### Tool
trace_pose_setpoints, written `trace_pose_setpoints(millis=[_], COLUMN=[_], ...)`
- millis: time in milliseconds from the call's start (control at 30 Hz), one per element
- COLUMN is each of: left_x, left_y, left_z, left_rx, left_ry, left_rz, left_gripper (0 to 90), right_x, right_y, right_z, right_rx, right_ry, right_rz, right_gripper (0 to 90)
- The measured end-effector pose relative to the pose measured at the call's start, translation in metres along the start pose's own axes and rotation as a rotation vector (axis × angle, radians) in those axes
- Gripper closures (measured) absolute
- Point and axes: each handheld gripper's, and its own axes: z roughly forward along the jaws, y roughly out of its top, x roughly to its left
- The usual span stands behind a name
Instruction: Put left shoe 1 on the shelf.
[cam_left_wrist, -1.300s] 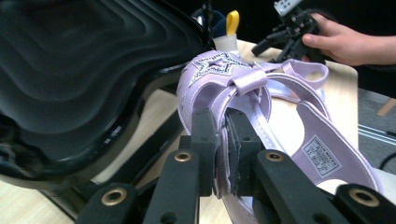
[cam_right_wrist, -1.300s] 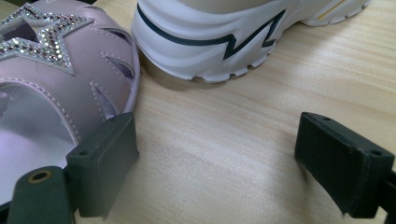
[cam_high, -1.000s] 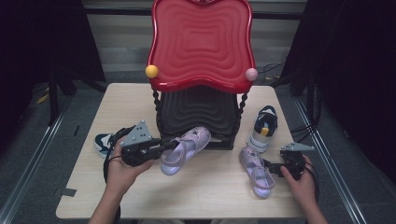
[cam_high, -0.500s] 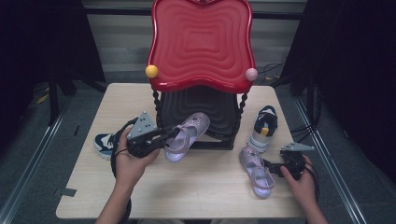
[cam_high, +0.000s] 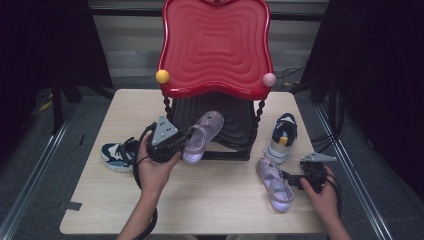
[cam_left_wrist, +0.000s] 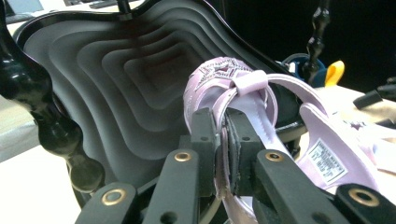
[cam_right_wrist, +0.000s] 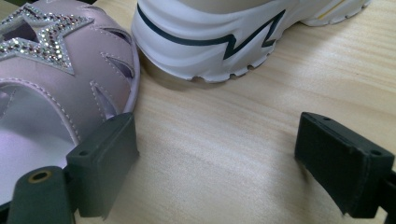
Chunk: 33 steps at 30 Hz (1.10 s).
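My left gripper (cam_high: 184, 142) is shut on the side strap of a lilac sandal with a glitter star (cam_high: 204, 134), held off the table at the front of the rack's black lower shelf (cam_high: 235, 122). In the left gripper view the pads (cam_left_wrist: 204, 140) pinch the strap, and the sandal (cam_left_wrist: 219, 77) points toward the ribbed black shelf (cam_left_wrist: 116, 79). My right gripper (cam_high: 291, 181) rests low at the table's right, open. Its left jaw stands by the edge of the second lilac sandal (cam_right_wrist: 46, 60), which lies flat on the table (cam_high: 274, 184). Nothing is between its jaws (cam_right_wrist: 217, 163).
A red wavy tray (cam_high: 215, 45) tops the rack on black spindle posts. A white sneaker with yellow trim (cam_high: 281, 136) stands right of the rack, close ahead of my right gripper (cam_right_wrist: 205, 42). A dark blue and white sneaker (cam_high: 117, 154) lies left, behind my left hand.
My left hand has carried the sandal away from me and slightly right, up to the black shelf. The right gripper and the sandal beside it have stayed put.
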Motion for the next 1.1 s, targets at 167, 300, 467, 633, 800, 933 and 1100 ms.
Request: trace_pose_setpoints(millis=[167,300,467,633,800,933,1100], left_x=[-0.003,-0.006,-0.009,-0.010,-0.011,-0.012,-0.013], left_y=[0.000,0.002,0.004,0.004,0.001,0.001,0.002], left_z=[0.006,0.012,0.019,0.026,0.033,0.035,0.041], left_rx=[-0.020,-0.029,-0.045,-0.067,-0.085,-0.105,-0.131], left_ry=[0.046,0.064,0.101,0.150,0.192,0.220,0.259], left_rz=[-0.003,-0.009,-0.020,-0.043,-0.063,-0.071,-0.091], left_gripper=[83.0,83.0,82.9,82.9,82.9,83.0,83.0], right_x=[0.000,0.000,0.000,0.000,0.000,0.000,0.000], right_y=[0.000,0.000,0.000,0.000,0.000,0.000,0.000], right_z=[0.000,0.000,0.000,0.000,0.000,0.000,0.000], right_rx=[0.000,0.000,0.000,0.000,0.000,0.000,-0.001], right_ry=[0.000,0.000,0.000,0.000,0.000,-0.001,0.000], right_rz=[0.000,0.000,0.000,-0.001,0.000,-0.001,0.001], right_gripper=[12.3,12.3,12.3,12.3,12.3,12.3,12.3])
